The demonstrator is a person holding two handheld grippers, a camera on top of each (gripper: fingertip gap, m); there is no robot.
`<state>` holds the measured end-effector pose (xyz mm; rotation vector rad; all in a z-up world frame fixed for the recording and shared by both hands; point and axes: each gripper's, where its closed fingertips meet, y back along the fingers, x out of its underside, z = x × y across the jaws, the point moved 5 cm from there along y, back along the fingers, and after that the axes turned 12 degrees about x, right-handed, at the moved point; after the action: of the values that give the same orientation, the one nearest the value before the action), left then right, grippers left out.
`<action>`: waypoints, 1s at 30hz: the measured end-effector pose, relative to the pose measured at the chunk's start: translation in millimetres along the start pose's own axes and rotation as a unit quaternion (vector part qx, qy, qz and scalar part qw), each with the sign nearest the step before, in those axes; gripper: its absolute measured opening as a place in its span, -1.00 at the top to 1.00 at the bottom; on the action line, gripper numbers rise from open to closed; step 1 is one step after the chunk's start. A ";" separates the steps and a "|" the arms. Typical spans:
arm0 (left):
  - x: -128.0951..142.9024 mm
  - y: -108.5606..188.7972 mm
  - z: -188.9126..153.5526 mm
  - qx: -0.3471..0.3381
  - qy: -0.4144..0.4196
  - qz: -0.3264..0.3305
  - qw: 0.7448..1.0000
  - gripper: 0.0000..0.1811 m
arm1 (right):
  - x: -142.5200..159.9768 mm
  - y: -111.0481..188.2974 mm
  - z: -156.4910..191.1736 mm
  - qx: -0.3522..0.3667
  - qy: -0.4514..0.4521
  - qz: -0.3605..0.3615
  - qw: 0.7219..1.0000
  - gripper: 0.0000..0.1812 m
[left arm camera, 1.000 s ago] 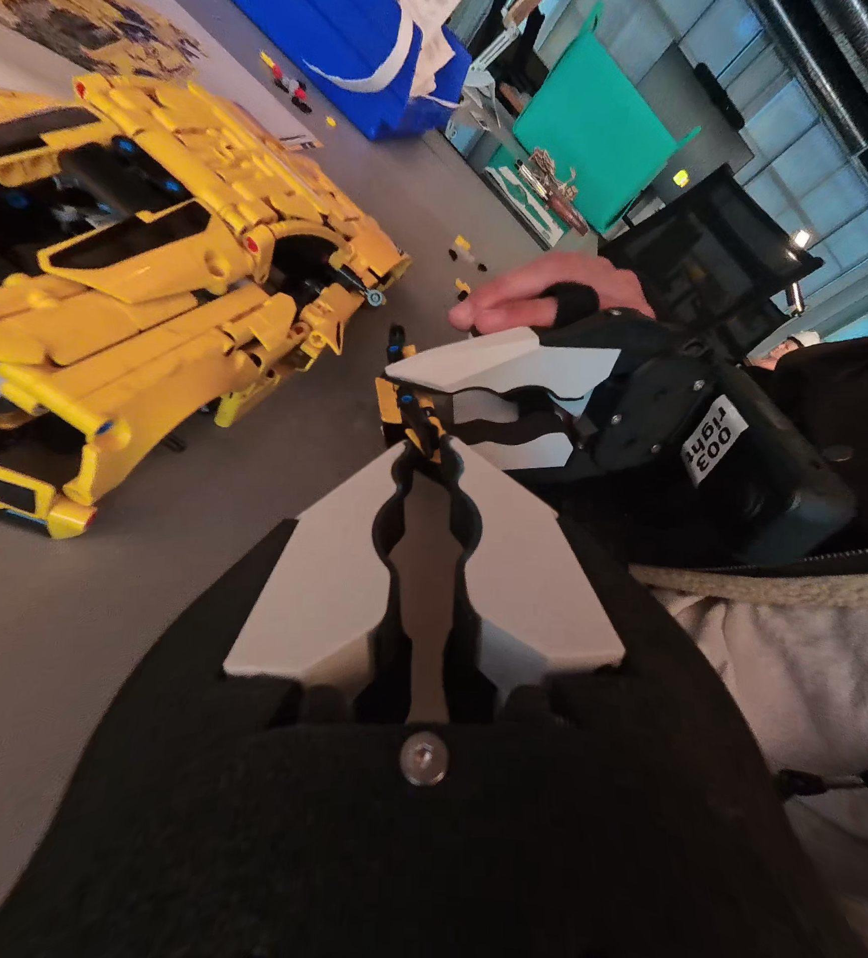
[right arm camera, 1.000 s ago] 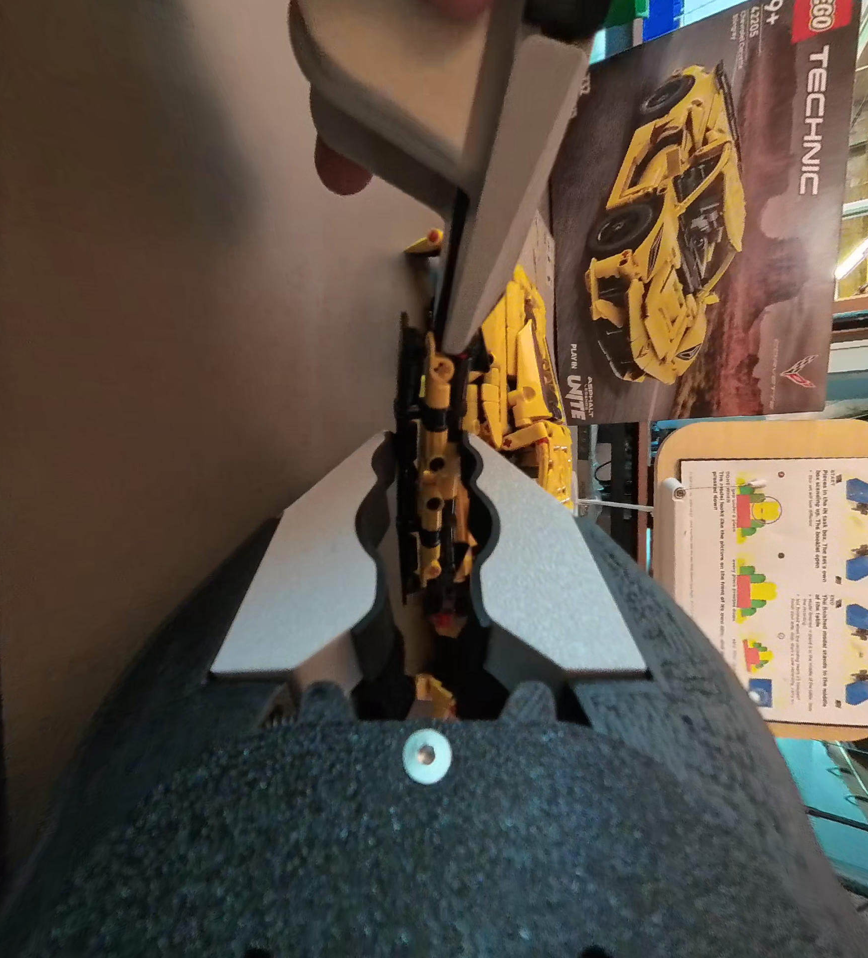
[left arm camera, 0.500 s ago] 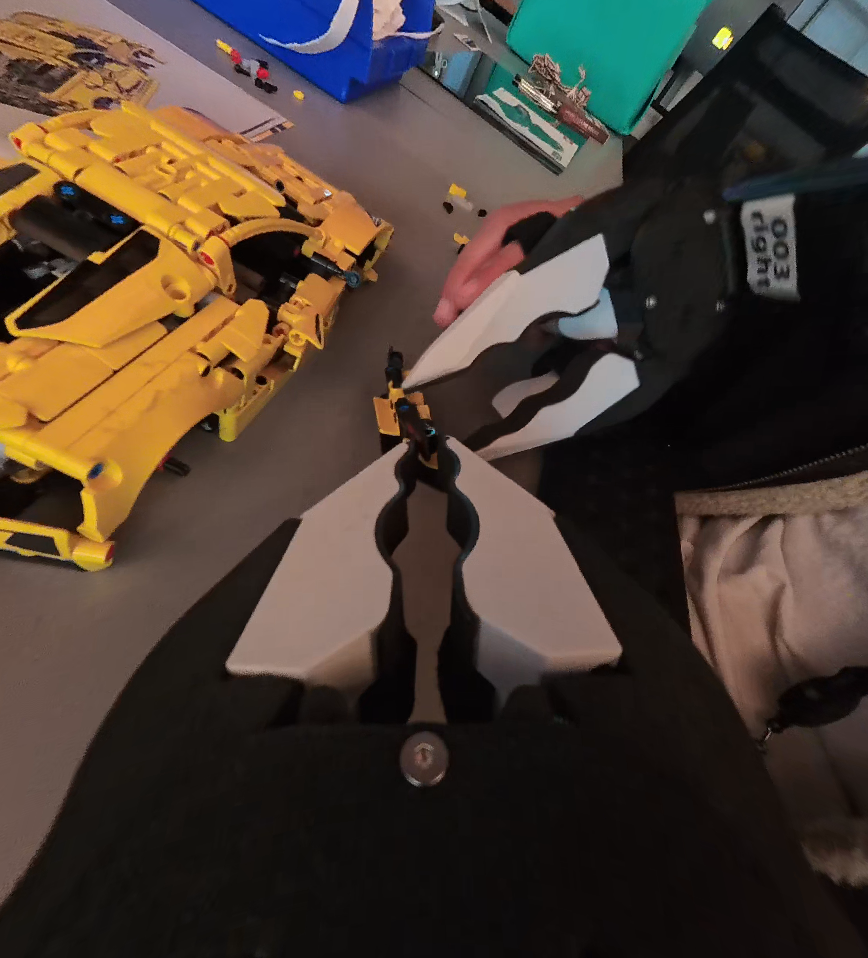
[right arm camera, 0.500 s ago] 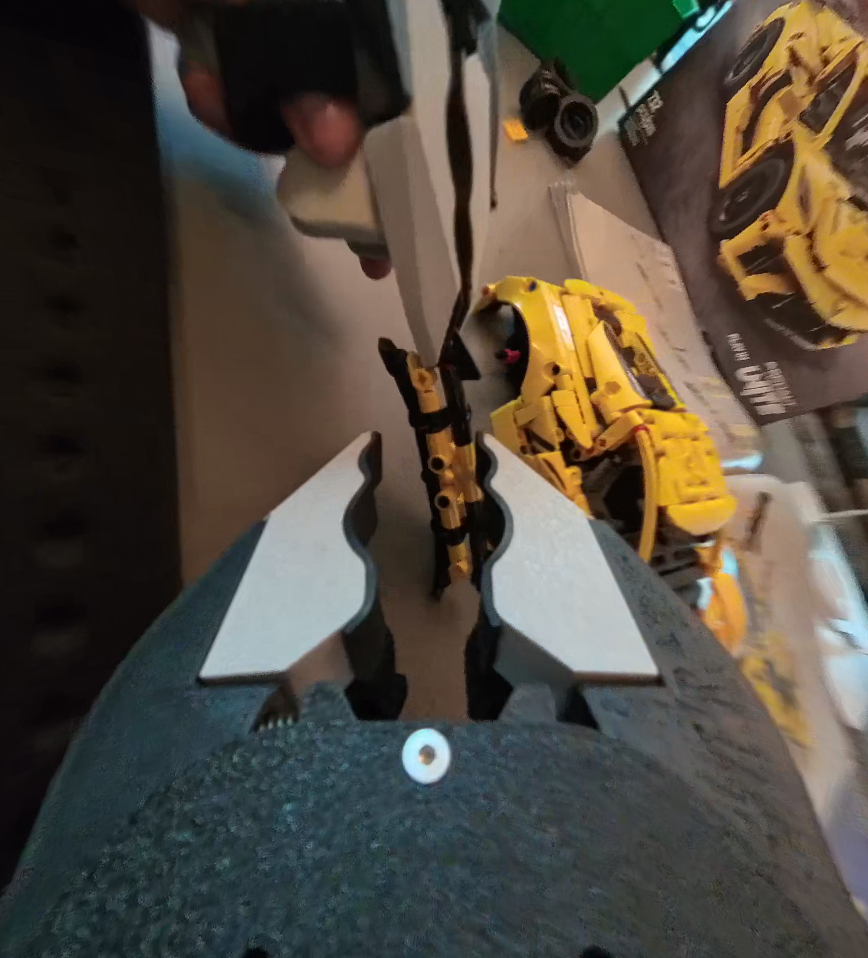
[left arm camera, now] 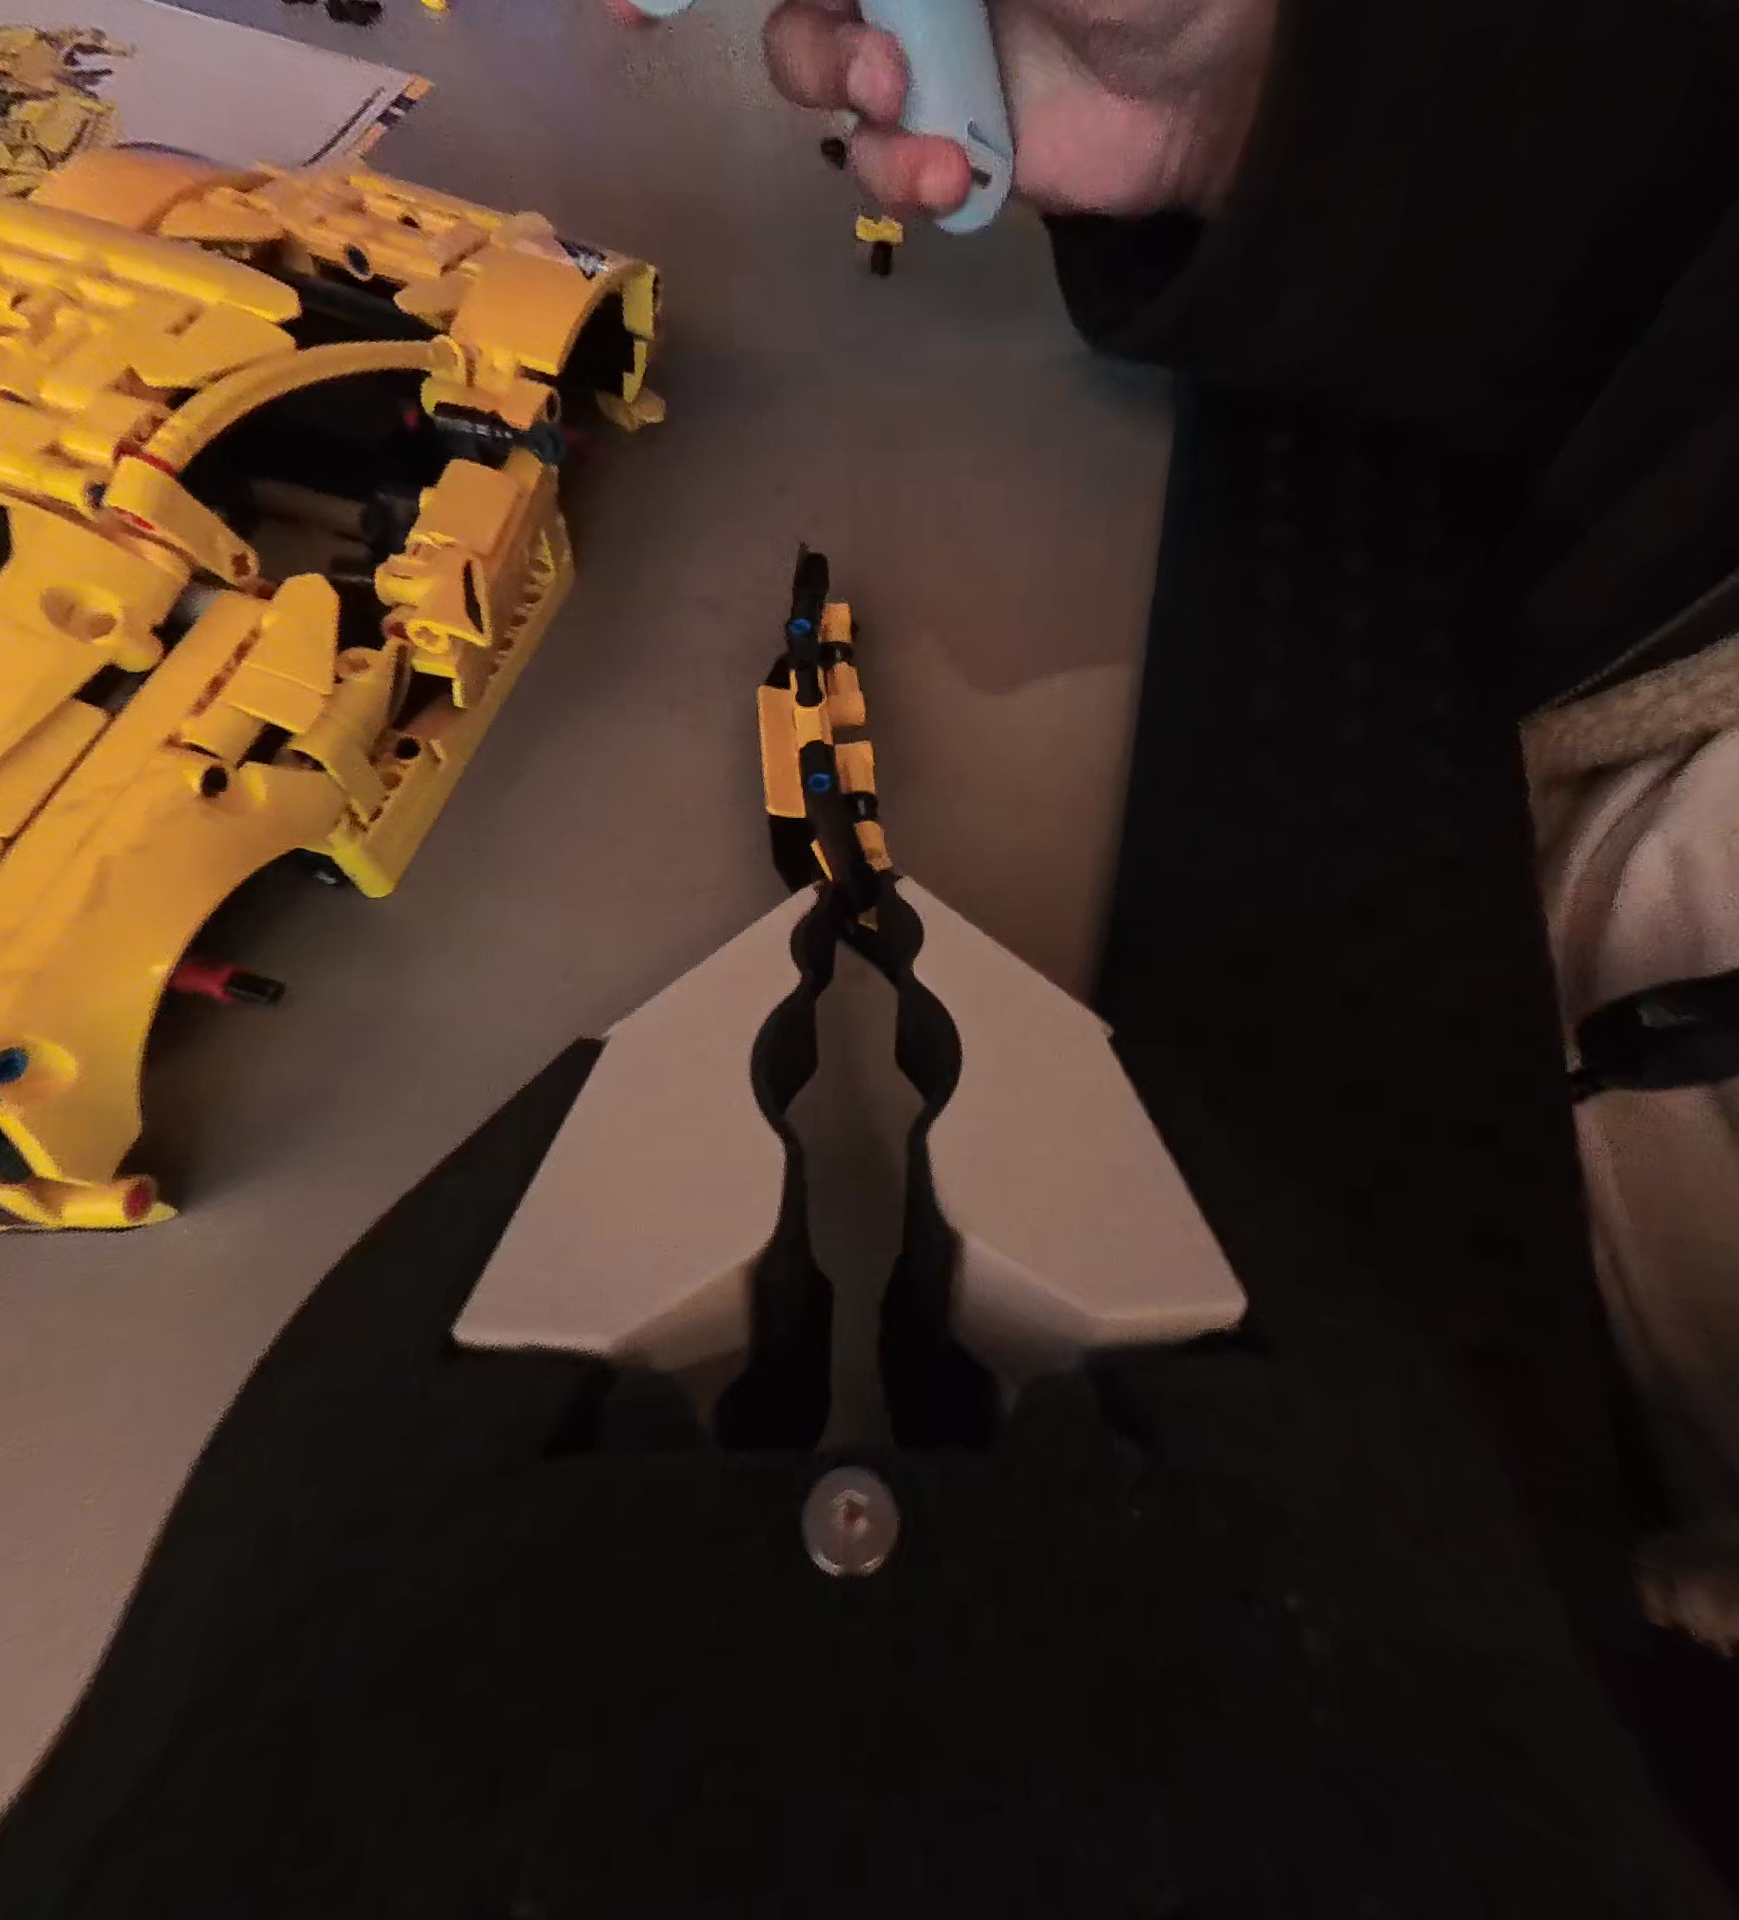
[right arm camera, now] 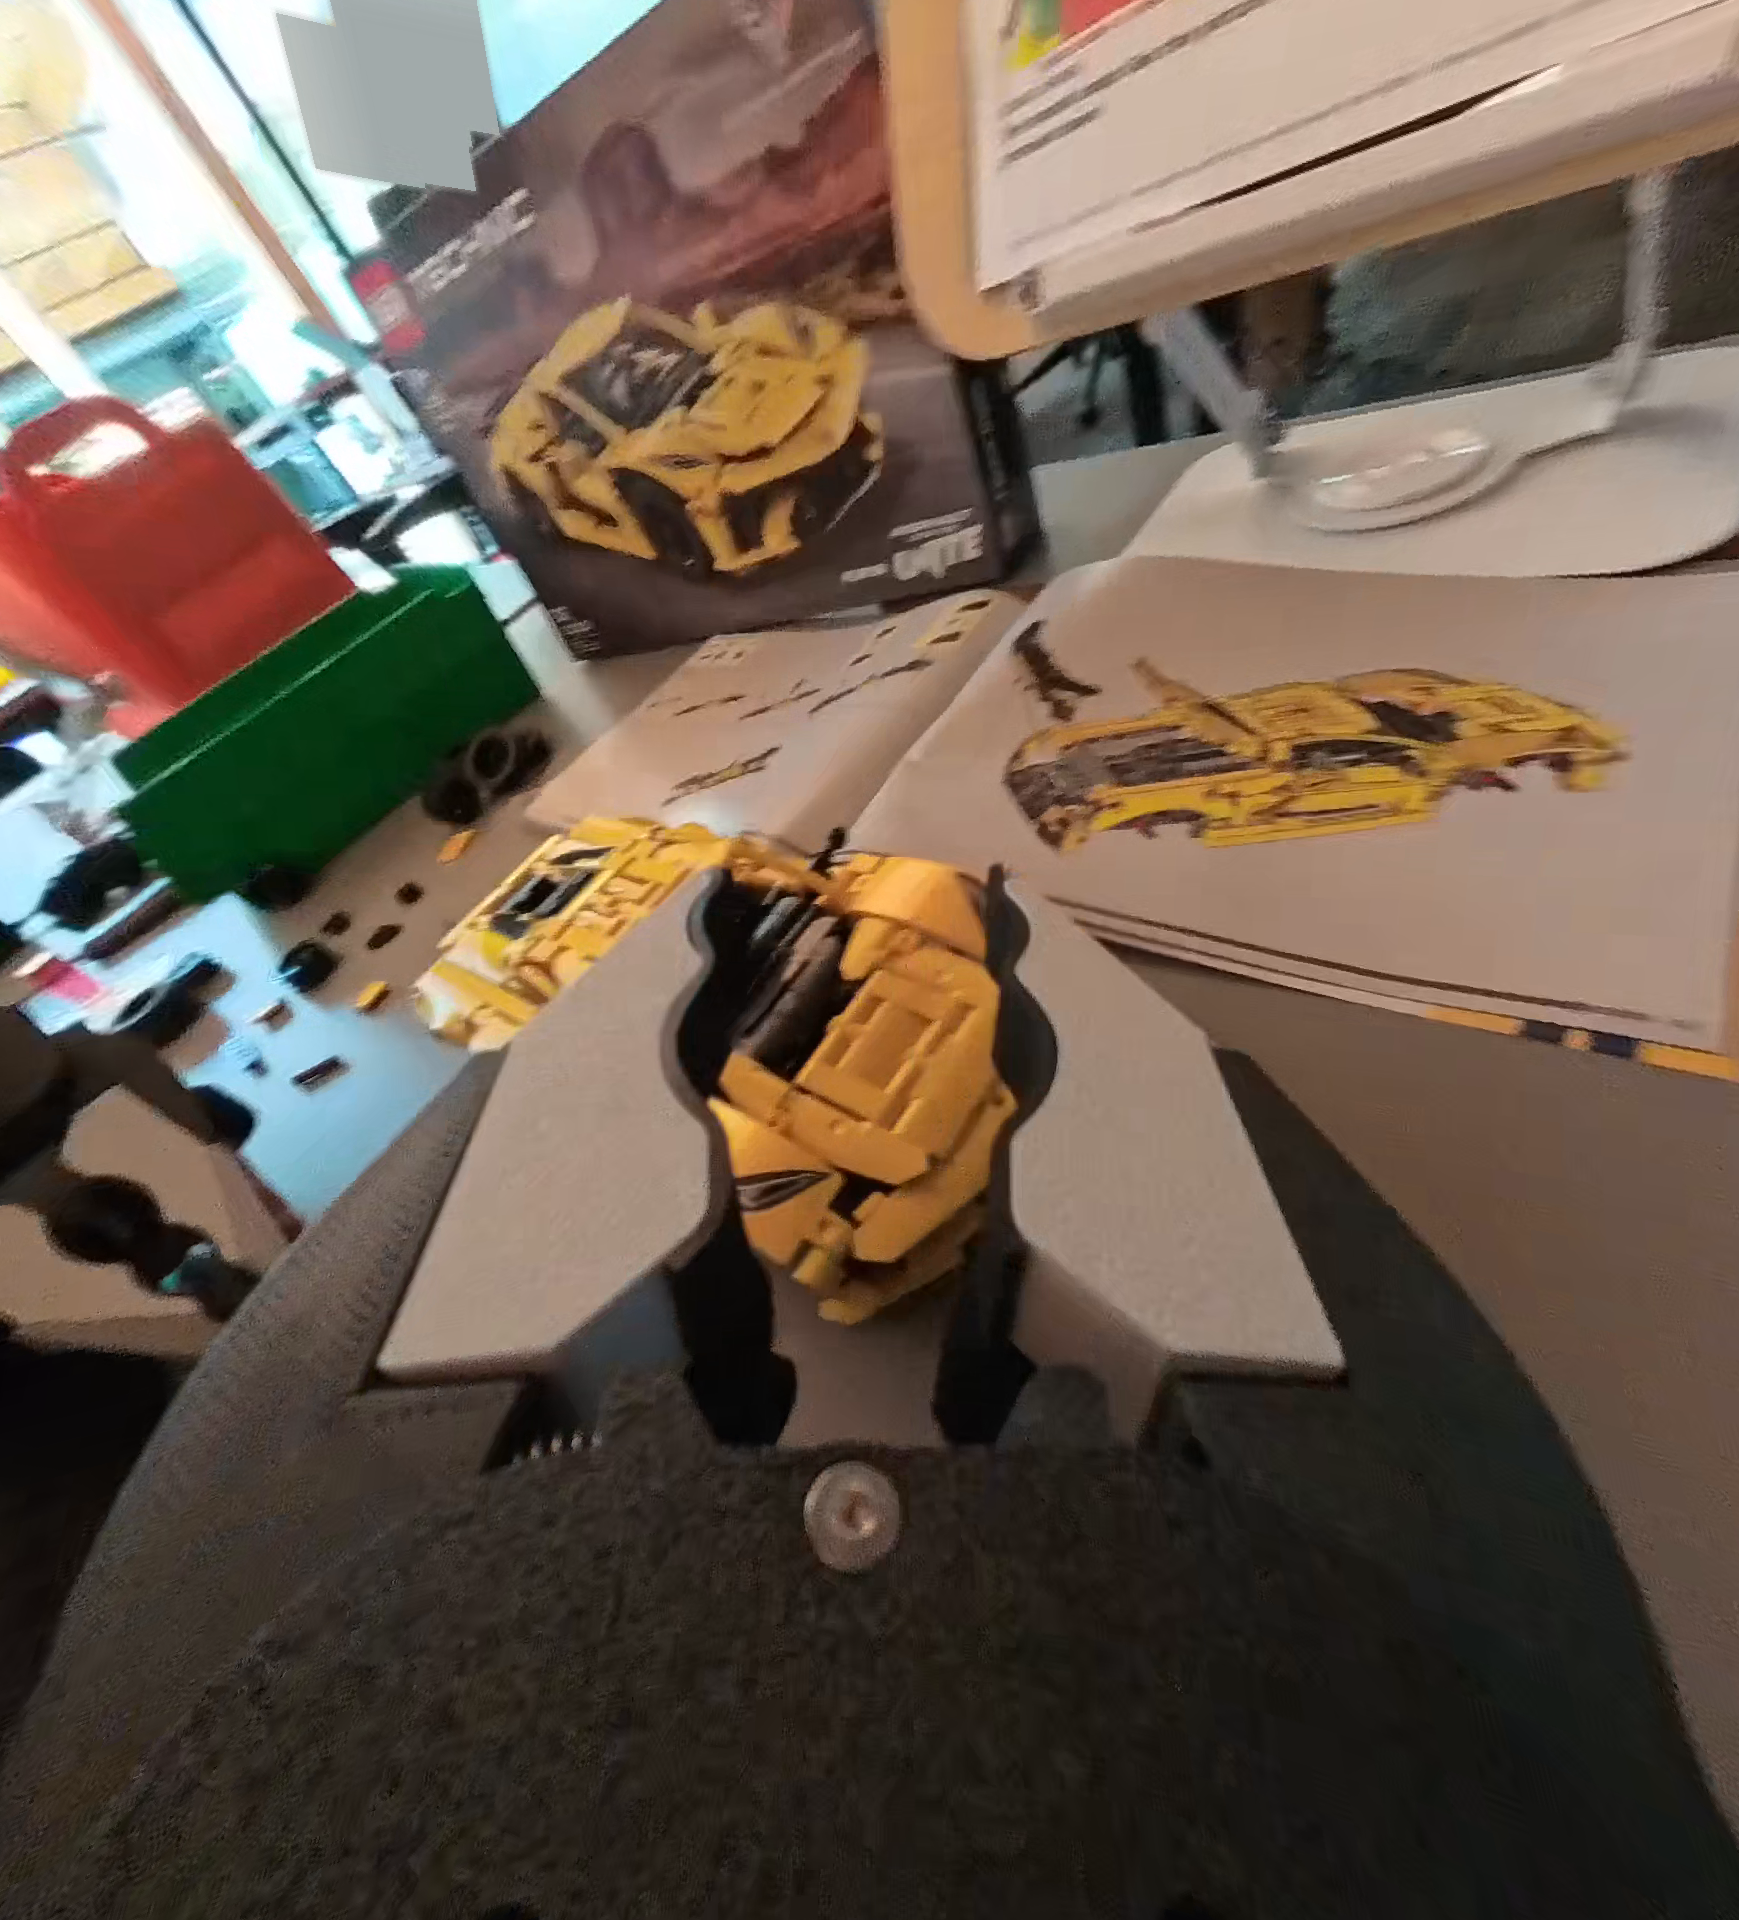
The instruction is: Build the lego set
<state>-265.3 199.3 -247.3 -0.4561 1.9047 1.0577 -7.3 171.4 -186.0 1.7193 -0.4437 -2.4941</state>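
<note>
My left gripper is shut on the lower end of a slim yellow-and-black Lego subassembly, which sticks out forward above the grey table. The large yellow Lego car lies to its left. My right gripper is open and holds nothing. The car's yellow body shows through the gap between its fingers, farther off on the table. The left gripper also shows at the lower left of the right wrist view. A hand at the top of the left wrist view holds the right gripper's handle.
An open instruction booklet lies right of the car, with the set's box behind it. A green bin, a red bag, black tyres and several loose pieces are at the left. A white stand is at the back right. The grippers' ends are close to 25 centimeters from one another.
My right gripper has let go of the subassembly, opened wider and swung away to face the car. My left gripper still holds the subassembly and has tilted over the table.
</note>
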 end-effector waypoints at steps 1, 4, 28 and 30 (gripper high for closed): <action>1.1 -0.8 0.7 -0.002 -0.001 0.003 1.000 0.93 | -0.2 -0.2 -4.8 0.017 0.007 -0.005 1.000 0.48; 6.9 -5.5 2.6 -0.008 0.001 0.029 1.000 0.93 | 3.3 -2.8 -2.1 0.023 0.032 -0.004 0.999 0.51; -10.0 78.4 152.2 -0.124 0.281 -0.154 0.939 0.04 | 67.6 2.2 26.4 0.036 0.144 0.192 0.970 -0.11; -13.6 71.6 146.4 -0.102 0.293 -0.165 0.936 0.04 | 68.6 0.4 19.6 0.048 0.151 0.203 0.966 -0.11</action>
<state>-228.7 358.4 -236.8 -1.2842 2.1184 0.9588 -50.6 159.1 -241.3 1.7827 -0.8032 -1.9214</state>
